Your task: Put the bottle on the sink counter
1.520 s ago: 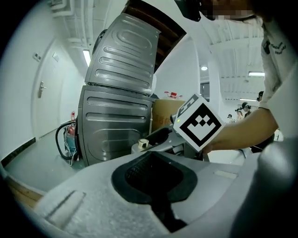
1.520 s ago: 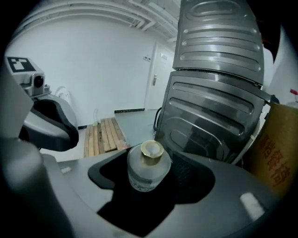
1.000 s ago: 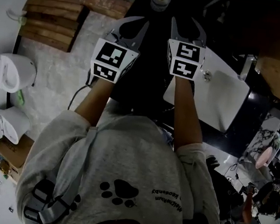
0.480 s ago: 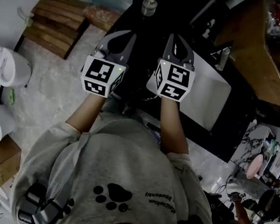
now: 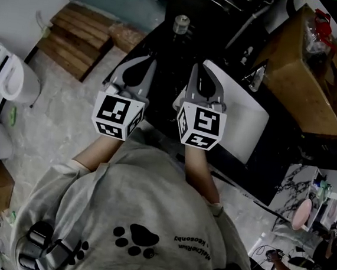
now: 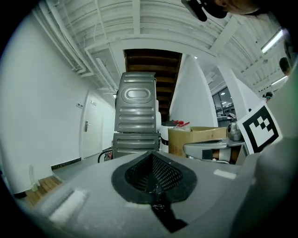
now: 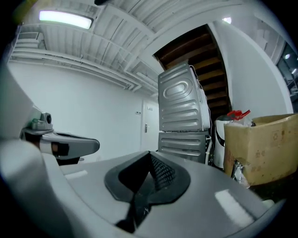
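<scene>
abreast: left gripper, right gripper (level)

Dark counter, white sink, bottle apparently standing on it

- bottle: seen pretty much from straight above, so mostly you get the round silvery cap. The body under it is dark and hard to make out. It's standing upright.
- it sits on the black counter, toward the far end and near the left edge.
- the white rectangular sink is set into that same counter. The bottle stands off its far-left corner, not touching it.
</scene>
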The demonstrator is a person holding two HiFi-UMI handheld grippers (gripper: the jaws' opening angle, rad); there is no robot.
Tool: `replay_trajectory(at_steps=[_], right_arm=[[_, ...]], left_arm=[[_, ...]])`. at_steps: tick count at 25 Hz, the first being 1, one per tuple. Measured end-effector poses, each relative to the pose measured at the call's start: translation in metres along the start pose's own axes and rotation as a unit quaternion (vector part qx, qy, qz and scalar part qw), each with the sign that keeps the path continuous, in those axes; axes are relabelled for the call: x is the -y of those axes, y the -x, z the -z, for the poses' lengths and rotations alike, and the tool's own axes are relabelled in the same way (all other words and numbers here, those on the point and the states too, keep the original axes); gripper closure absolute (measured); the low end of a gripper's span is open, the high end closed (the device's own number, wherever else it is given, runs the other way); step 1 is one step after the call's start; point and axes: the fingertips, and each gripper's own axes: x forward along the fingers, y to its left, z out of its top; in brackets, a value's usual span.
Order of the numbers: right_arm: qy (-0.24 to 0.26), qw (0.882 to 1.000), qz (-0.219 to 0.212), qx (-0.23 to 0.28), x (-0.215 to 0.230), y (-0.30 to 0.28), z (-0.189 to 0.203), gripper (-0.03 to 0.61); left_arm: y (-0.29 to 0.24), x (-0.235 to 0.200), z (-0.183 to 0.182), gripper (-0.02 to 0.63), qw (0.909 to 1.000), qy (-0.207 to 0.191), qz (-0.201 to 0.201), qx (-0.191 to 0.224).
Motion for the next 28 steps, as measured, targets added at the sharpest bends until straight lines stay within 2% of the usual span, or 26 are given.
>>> replay_trajectory(at_steps=[8, 14, 18, 28], right_arm=[[0.019, 0.999, -0.006, 0.029, -0.023, 0.051, -0.016, 0.578], [0.025, 0.999, 0.003, 0.029, -0.031, 0.069, -0.012, 0.578], [0.005, 1.0, -0.003, 0.016, -0.04, 0.073, -0.001, 0.578], [0.024, 1.0, -0.016, 0.009, -0.071, 0.064, 0.003, 0.578]], left_arm=[[0.03, 0.022, -0.016, 0.609, 0.9991, -0.024, 0.011, 0.033], [0.042, 0.024, -0.006, 0.609, 0.9993, -0.025, 0.015, 0.024], [0.045, 0.024, -0.004, 0.609, 0.9989, -0.034, 0.019, 0.024], [0.054, 0.018, 0.015, 0.609, 0.9987, -0.03, 0.041, 0.006]])
